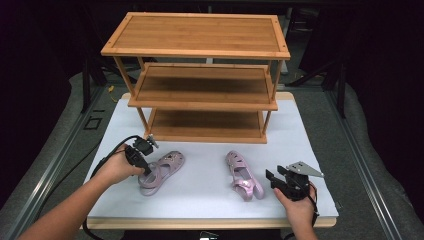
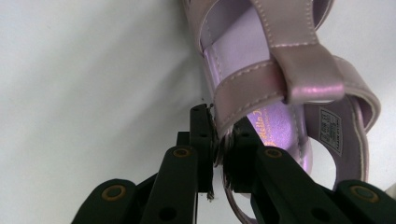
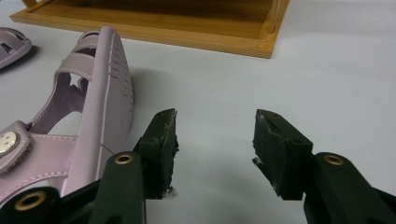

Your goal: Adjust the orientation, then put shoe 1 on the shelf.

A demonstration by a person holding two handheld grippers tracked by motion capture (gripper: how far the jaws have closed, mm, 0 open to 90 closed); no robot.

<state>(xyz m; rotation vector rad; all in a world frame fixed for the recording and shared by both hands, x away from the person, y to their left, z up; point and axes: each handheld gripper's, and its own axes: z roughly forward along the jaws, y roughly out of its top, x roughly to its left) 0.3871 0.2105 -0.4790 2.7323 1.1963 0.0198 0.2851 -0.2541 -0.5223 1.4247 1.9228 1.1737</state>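
Left gripper view shows my left gripper (image 2: pixel 217 149) pinching the left sandal's (image 2: pixel 280 84) strap, so I lift slowly, while my right gripper (image 3: pixel 215 149) waits open.

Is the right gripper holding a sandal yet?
No, the right gripper has its jaws spread wide with bare table between them, and the right sandal lies just beside its left jaw.

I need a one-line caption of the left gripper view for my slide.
Left gripper shut on the side strap of a pink sandal lying on the white table.
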